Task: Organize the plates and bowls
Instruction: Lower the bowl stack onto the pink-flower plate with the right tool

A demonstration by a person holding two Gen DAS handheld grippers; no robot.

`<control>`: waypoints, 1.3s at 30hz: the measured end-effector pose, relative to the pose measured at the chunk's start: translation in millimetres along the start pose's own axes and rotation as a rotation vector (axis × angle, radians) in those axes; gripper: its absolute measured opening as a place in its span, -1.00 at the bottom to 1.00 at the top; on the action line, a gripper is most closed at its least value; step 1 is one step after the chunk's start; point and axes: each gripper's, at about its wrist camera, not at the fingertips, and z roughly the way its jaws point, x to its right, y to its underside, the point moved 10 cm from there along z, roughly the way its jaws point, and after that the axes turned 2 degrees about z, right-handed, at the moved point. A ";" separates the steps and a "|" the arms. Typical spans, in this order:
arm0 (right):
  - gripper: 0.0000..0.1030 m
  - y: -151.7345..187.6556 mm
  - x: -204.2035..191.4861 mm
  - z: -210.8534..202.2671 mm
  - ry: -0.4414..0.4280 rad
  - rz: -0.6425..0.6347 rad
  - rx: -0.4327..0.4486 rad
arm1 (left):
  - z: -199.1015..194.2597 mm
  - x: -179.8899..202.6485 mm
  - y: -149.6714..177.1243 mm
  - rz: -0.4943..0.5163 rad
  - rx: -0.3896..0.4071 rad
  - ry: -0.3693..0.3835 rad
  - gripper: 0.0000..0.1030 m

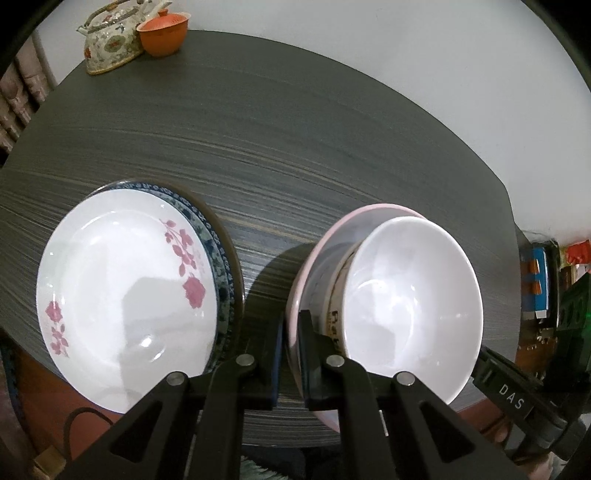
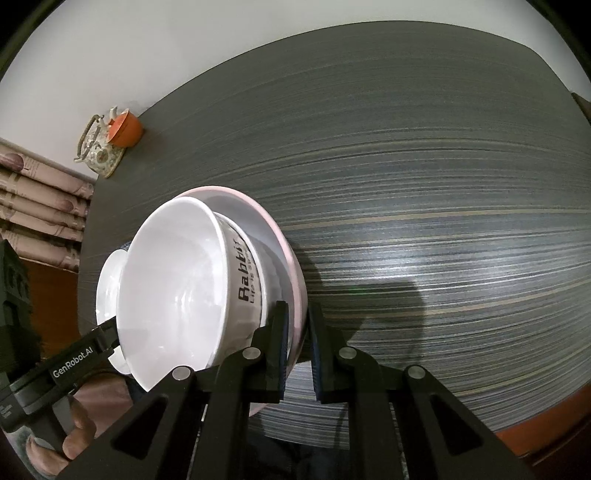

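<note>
To the left of the left gripper [image 1: 291,354] lies a stack of plates on the dark striped desk [image 1: 295,147]: a white plate with pink flowers [image 1: 125,295] on top, a blue-patterned plate [image 1: 221,280] showing beneath its far edge; far ahead and to the left stand a floral teapot [image 1: 110,40] and an orange lidded cup [image 1: 162,33], touching each other at the desk's far corner. The left gripper is nearly closed, its two pads clamped on the near-left rim of the pink bowl [image 1: 295,314] — one pad outside the wall, one inside. Nested in that pink bowl, just right of the gripper, is a lettered bowl [image 1: 334,317], and inside that a plain white bowl [image 1: 410,306]; the stack rests at the desk's near edge.

From the right wrist view, the white bowl [image 2: 177,288] sits left of the right gripper [image 2: 297,354], the lettered bowl [image 2: 247,280] reading "Rabbit" beside it; the right gripper is narrow too, pinching the opposite rim of the pink bowl [image 2: 291,273] between its pads — bare desk [image 2: 443,184] spreads to its right.
</note>
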 end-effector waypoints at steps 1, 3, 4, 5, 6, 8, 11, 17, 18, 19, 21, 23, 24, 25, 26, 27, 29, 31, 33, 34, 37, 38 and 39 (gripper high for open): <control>-0.76 -0.9 -1.7 -0.7 0.000 -0.004 0.001 | -1.7 -0.6 -0.4 -0.002 0.002 -0.001 -0.88; -0.76 -3.2 -6.1 -2.2 -0.001 -0.011 0.005 | -6.6 -2.8 -1.8 -0.006 0.011 -0.003 -0.89; -0.76 -4.3 -8.4 -3.0 -0.001 -0.015 0.006 | -9.6 -4.0 -2.6 -0.008 0.016 -0.005 -0.89; -0.76 -5.6 -12.1 -3.9 -0.001 -0.021 0.007 | -11.3 -5.0 -3.2 -0.009 0.020 -0.007 -0.89; -0.76 -6.4 -14.2 -4.6 -0.002 -0.026 0.009 | -13.7 -6.8 -3.8 -0.012 0.025 -0.009 -0.89; -0.76 -9.2 -21.7 -6.0 -0.005 -0.039 0.013 | -19.3 -12.2 -5.0 -0.020 0.035 -0.015 -0.88; -0.76 -12.3 -32.5 -7.7 -0.011 -0.057 0.017 | -29.3 -21.0 -6.5 -0.034 0.046 -0.024 -0.89; -0.76 -17.3 -61.8 -10.1 -0.025 -0.105 0.020 | -54.5 -40.8 -7.4 -0.063 0.087 -0.050 -0.88; -0.76 -17.8 -67.8 -10.8 -0.030 -0.115 0.021 | -59.3 -46.1 -8.8 -0.066 0.091 -0.054 -0.88; -0.76 -18.1 -73.7 -10.9 -0.035 -0.122 0.020 | -65.0 -50.9 -7.1 -0.069 0.096 -0.058 -0.88; -0.76 -17.8 -83.7 -10.9 -0.045 -0.135 0.017 | -72.7 -61.2 -3.6 -0.084 0.104 -0.067 -0.88; -0.76 -17.0 -94.0 -10.1 -0.053 -0.150 0.015 | -77.3 -70.2 -2.7 -0.096 0.106 -0.071 -0.88; -0.76 -15.8 -100.4 -9.1 -0.056 -0.160 0.012 | -80.3 -75.4 -1.5 -0.105 0.108 -0.073 -0.88; -0.76 -14.5 -106.0 -7.8 -0.057 -0.170 0.009 | -82.8 -80.7 1.0 -0.114 0.110 -0.077 -0.88; -0.76 -12.7 -112.7 -6.1 -0.058 -0.182 0.005 | -85.2 -85.9 3.6 -0.120 0.112 -0.082 -0.88; -0.76 -11.3 -117.6 -4.6 -0.059 -0.190 0.002 | -87.3 -90.4 5.9 -0.125 0.115 -0.087 -0.88; -0.76 -7.3 -126.0 -1.6 -0.064 -0.205 -0.008 | -90.9 -100.3 8.8 -0.139 0.117 -0.095 -0.88; -0.76 -2.8 -136.1 2.0 -0.066 -0.222 -0.018 | -94.2 -109.2 11.6 -0.154 0.122 -0.103 -0.88; -0.76 0.7 -144.4 5.4 -0.069 -0.232 -0.026 | -93.3 -116.2 18.0 -0.168 0.123 -0.109 -0.88; -0.76 2.9 -149.8 8.1 -0.071 -0.238 -0.032 | -94.2 -120.8 20.3 -0.177 0.122 -0.112 -0.88; -0.76 9.7 -162.1 15.4 -0.073 -0.257 -0.048 | -97.8 -137.3 23.9 -0.196 0.120 -0.123 -0.88; -0.76 11.1 -166.6 19.0 -0.074 -0.259 -0.054 | -97.2 -142.1 25.0 -0.203 0.118 -0.126 -0.88; -0.76 13.4 -170.1 22.7 -0.074 -0.262 -0.061 | -96.8 -146.6 27.4 -0.211 0.116 -0.127 -0.88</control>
